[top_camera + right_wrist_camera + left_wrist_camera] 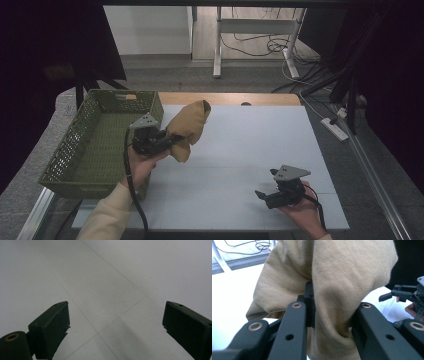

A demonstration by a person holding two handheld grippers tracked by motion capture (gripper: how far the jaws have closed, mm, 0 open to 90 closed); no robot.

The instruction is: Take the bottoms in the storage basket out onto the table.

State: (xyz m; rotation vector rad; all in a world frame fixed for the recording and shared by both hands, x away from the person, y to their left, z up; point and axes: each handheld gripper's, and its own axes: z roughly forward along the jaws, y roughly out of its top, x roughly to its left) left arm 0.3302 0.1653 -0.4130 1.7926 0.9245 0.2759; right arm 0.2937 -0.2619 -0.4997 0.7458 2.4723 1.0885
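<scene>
A tan cloth (190, 127), bunched and folded over, hangs above the left part of the white table top (260, 135). My left gripper (172, 140) is shut on its lower end, just to the right of the basket. In the left gripper view the tan cloth (337, 277) is bunched between the two black jaws of the left gripper (332, 312). My right gripper (266, 184) rests low near the table's front right, held in a hand, open with nothing between its jaws. In its own view the right gripper (116, 317) stands wide over the bare white surface.
A green woven basket (75, 125) stands at the table's left edge, with nothing visible inside. Beyond the table are a grey floor, white desk legs (218, 45) and cables. The other gripper (402, 293) appears far off in the left gripper view.
</scene>
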